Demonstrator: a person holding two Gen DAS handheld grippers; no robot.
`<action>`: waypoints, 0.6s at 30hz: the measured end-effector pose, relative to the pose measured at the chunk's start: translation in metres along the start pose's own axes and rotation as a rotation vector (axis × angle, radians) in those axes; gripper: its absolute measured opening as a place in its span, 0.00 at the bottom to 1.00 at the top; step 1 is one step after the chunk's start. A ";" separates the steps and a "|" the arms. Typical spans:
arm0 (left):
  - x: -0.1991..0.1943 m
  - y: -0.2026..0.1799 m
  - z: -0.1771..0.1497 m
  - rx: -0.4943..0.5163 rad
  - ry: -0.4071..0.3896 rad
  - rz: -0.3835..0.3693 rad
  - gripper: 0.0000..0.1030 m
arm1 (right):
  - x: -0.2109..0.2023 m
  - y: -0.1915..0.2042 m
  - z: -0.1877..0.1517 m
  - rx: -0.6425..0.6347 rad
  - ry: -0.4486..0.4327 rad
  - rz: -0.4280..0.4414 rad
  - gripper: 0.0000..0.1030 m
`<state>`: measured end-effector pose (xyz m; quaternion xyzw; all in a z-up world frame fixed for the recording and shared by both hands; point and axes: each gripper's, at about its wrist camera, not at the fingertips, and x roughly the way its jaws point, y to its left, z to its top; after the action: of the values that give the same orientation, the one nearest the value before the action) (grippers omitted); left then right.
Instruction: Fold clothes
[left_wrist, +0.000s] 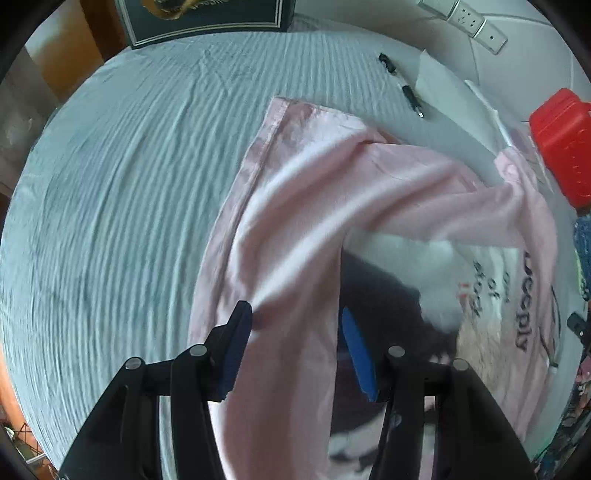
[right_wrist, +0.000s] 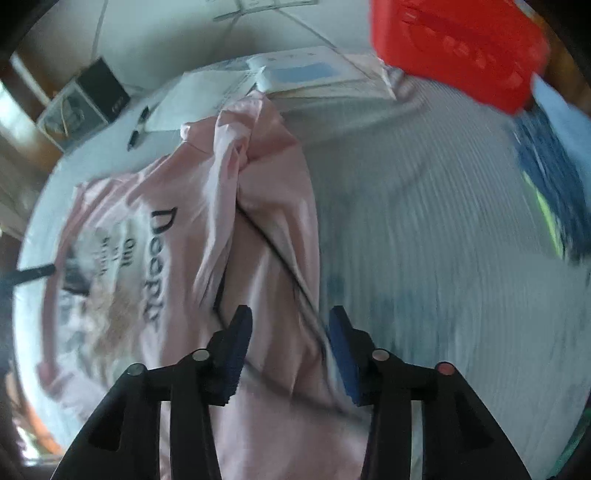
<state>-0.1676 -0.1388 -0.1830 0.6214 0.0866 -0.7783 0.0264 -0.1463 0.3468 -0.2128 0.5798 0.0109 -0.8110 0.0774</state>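
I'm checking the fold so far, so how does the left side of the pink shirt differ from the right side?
In the left wrist view, the pink shirt's left side lies folded over in a long, fairly smooth band with a straight hem at its far end. In the right wrist view, its right side is bunched and twisted, with deep creases. Both sides lie folded in over the printed front on the striped cover.

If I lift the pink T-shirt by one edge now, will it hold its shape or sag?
The pink T-shirt will probably sag: it already lies in soft creases and bunched folds on the ribbed bedcover. It looks thin and light, so it should drape from the pinch point. Its folded sleeve may well slip open.
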 end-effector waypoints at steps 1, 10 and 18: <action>0.002 -0.002 0.002 0.005 -0.002 0.008 0.49 | 0.008 0.005 0.007 -0.028 0.001 -0.021 0.42; 0.004 -0.008 -0.001 0.035 -0.021 0.070 0.50 | 0.040 -0.020 0.028 -0.014 -0.022 -0.195 0.25; 0.001 -0.004 -0.009 0.044 -0.025 0.072 0.50 | 0.023 -0.134 0.010 0.405 -0.051 -0.132 0.34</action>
<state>-0.1601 -0.1334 -0.1859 0.6148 0.0466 -0.7862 0.0415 -0.1816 0.4759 -0.2406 0.5610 -0.1164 -0.8142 -0.0936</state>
